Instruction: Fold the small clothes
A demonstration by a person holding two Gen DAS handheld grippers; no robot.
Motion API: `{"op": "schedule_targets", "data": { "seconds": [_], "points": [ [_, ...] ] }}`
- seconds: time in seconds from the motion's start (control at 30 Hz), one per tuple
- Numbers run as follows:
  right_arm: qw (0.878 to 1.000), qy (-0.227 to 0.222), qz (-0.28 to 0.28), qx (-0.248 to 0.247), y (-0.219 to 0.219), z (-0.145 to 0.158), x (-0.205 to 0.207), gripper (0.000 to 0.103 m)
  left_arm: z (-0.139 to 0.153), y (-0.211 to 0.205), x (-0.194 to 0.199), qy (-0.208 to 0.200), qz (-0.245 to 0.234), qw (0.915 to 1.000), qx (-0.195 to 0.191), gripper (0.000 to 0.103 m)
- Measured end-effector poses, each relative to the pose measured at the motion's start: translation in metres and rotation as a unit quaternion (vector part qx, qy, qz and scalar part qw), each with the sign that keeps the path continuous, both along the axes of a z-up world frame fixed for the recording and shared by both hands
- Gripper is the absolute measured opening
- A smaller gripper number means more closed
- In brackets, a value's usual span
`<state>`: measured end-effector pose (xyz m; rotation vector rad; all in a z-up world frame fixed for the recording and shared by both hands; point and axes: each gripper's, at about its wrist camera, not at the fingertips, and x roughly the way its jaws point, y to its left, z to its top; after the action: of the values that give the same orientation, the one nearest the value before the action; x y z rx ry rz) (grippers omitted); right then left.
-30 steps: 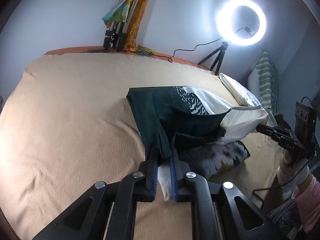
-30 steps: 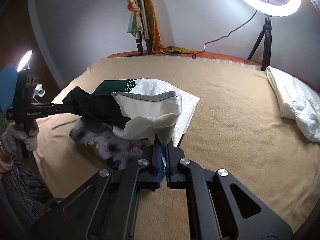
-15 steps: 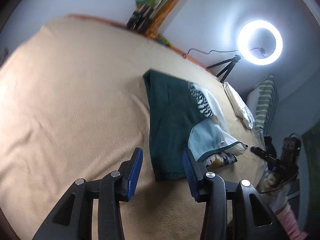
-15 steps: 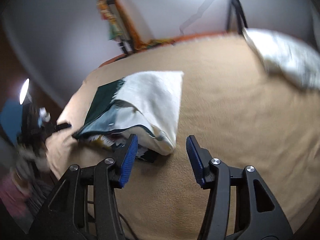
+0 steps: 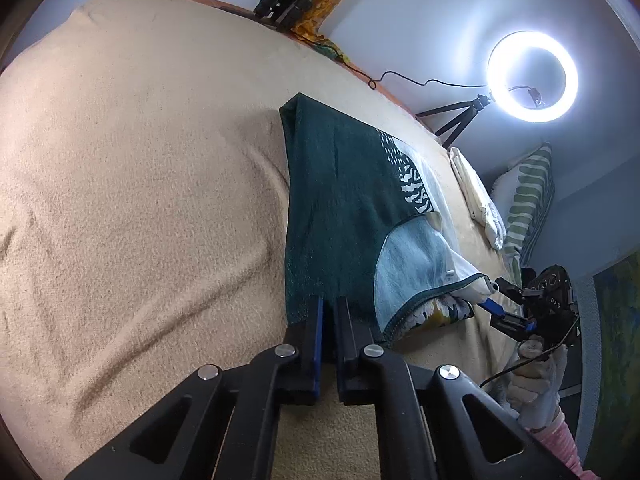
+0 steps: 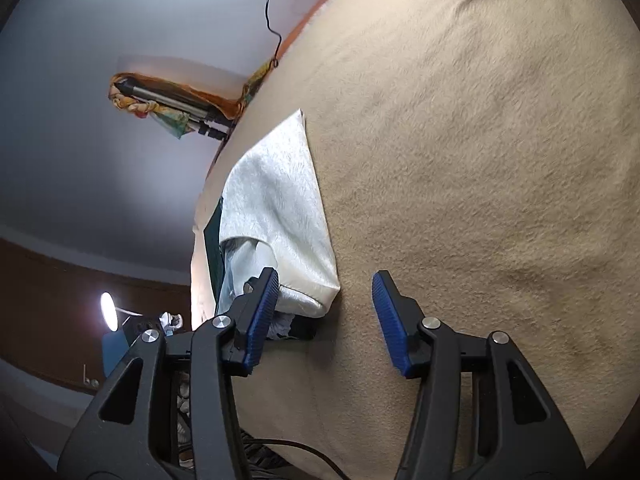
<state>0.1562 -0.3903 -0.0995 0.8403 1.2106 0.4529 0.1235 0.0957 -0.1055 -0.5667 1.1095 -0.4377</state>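
Note:
A dark green and white garment [image 5: 332, 208] lies folded on the beige blanket [image 5: 140, 200]; its white half [image 6: 284, 208] faces the right wrist view. A floral cloth [image 5: 436, 312] peeks out under its near corner. My left gripper [image 5: 328, 308] is shut, its tips over the garment's near green hem; no cloth shows between the pads. My right gripper [image 6: 324, 304] stands open, with the white folded corner lying by its left finger and untouched by the pads. In the left wrist view the right gripper [image 5: 508, 304] sits at that corner, held by a gloved hand [image 5: 536, 380].
A ring light on a tripod [image 5: 532, 76] stands past the far bed edge. A white folded cloth [image 5: 476, 200] and a striped pillow [image 5: 528, 200] lie beyond the garment. Bundled tripod legs with colourful cloth [image 6: 168, 108] lean at the wall, and a cable [image 6: 272, 8] runs there.
Both grippers have let go of the lifted garment, which now lies flat and folded. The left opened, then shut again at the near hem. The right opened, rolled and sank toward the bed.

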Motion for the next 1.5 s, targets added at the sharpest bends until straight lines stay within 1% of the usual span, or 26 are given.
{"op": "schedule_targets", "data": {
  "seconds": [0.03,0.1,0.17,0.23,0.3,0.37,0.43,0.47,0.53,0.6,0.67,0.73,0.8,0.83,0.87,0.9,0.93,0.97,1.0,1.03,1.07,1.23,1.3,1.33,1.4,1.5],
  "points": [
    [1.0,0.006,0.006,-0.001,0.005,-0.003,0.002,0.052,0.0,0.0,0.0,-0.001,-0.001,1.0,0.003,0.0],
    [1.0,0.011,0.019,0.007,0.014,-0.007,0.005,0.04,0.001,0.0,0.0,-0.004,-0.002,1.0,0.004,0.0],
    [0.999,0.013,0.033,0.02,0.024,-0.008,0.007,0.015,0.003,-0.001,0.0,-0.007,-0.002,0.9999,0.007,0.0],
    [0.999,-0.001,0.044,0.02,0.031,-0.001,0.005,0.008,0.007,0.002,-0.002,-0.014,0.0,0.9998,0.01,0.0],
    [0.998,-0.034,0.057,-0.005,0.038,0.016,0.001,0.006,0.013,0.008,-0.005,-0.022,0.004,0.9997,0.006,0.0],
    [0.994,-0.075,0.075,-0.024,0.044,0.037,-0.007,0.005,0.019,0.014,-0.008,-0.031,0.008,0.9995,0.008,0.0],
    [0.99,-0.102,0.089,-0.037,0.045,0.047,-0.016,0.005,0.019,0.015,-0.011,-0.037,0.005,0.9988,0.032,0.0],
    [0.99,-0.096,0.095,-0.043,0.046,0.043,-0.018,0.005,0.015,0.012,-0.01,-0.033,0.0,0.9987,0.038,0.0],
    [0.991,-0.071,0.099,-0.061,0.047,0.03,-0.02,0.005,0.007,0.012,-0.01,-0.02,-0.003,0.9992,0.034,0.0],
    [0.991,-0.052,0.093,-0.075,0.044,0.019,-0.021,0.005,0.006,0.009,-0.012,-0.023,-0.005,0.9991,0.036,0.0],
    [0.991,-0.056,0.091,-0.083,0.041,0.02,-0.019,0.005,0.01,0.007,-0.015,-0.033,-0.014,0.9981,0.05,0.0],
    [0.987,-0.064,0.09,-0.115,0.042,0.025,-0.017,0.005,0.012,0.007,-0.016,-0.034,-0.016,0.9977,0.056,0.0],
    [0.98,-0.073,0.088,-0.163,0.044,0.03,-0.017,0.005,0.015,0.011,-0.017,-0.035,-0.011,0.9976,0.059,0.0],
    [0.977,-0.077,0.088,-0.179,0.042,0.032,-0.016,0.005,0.017,0.013,-0.017,-0.036,-0.007,0.9975,0.061,0.002],
    [0.973,-0.085,0.088,-0.194,0.042,0.037,-0.016,0.005,0.02,0.014,-0.016,-0.038,-0.004,0.9975,0.06,0.012],
    [0.972,-0.093,0.09,-0.197,0.041,0.042,-0.015,0.006,0.027,0.016,-0.016,-0.045,-0.002,0.9971,0.061,0.019],
    [0.971,-0.107,0.099,-0.19,0.043,0.049,-0.014,0.011,0.032,0.017,-0.015,-0.055,-0.002,0.9963,0.066,0.023],
    [0.969,-0.119,0.105,-0.19,0.044,0.056,-0.014,0.023,0.04,0.017,-0.014,-0.068,-0.001,0.9951,0.072,0.023],
    [0.964,-0.139,0.107,-0.2,0.048,0.065,-0.014,0.03,0.048,0.017,-0.011,-0.08,-0.002,0.9942,0.073,0.024],
    [0.959,-0.155,0.11,-0.208,0.051,0.071,-0.014,0.037,0.053,0.018,-0.007,-0.086,0.0,0.9938,0.07,0.024],
    [0.955,-0.172,0.117,-0.213,0.057,0.079,-0.011,0.037,0.061,0.018,0.001,-0.093,0.004,0.9934,0.067,0.026],
    [0.945,-0.208,0.141,-0.208,0.095,0.098,0.024,0.037,0.074,-0.003,0.042,-0.103,0.0,0.9919,0.075,0.027],
    [0.94,-0.21,0.16,-0.216,0.117,0.095,0.044,0.034,0.07,-0.017,0.062,-0.097,-0.005,0.9914,0.087,0.027],
    [0.938,-0.209,0.169,-0.22,0.126,0.091,0.052,0.03,0.066,-0.022,0.072,-0.092,-0.004,0.9917,0.089,0.027],
    [0.932,-0.206,0.187,-0.233,0.151,0.081,0.072,0.03,0.058,-0.032,0.089,-0.083,-0.003,0.9928,0.087,0.027],
    [0.926,-0.197,0.21,-0.243,0.181,0.067,0.097,0.029,0.048,-0.043,0.108,-0.086,0.009,0.9923,0.089,0.027]
  ]
}}
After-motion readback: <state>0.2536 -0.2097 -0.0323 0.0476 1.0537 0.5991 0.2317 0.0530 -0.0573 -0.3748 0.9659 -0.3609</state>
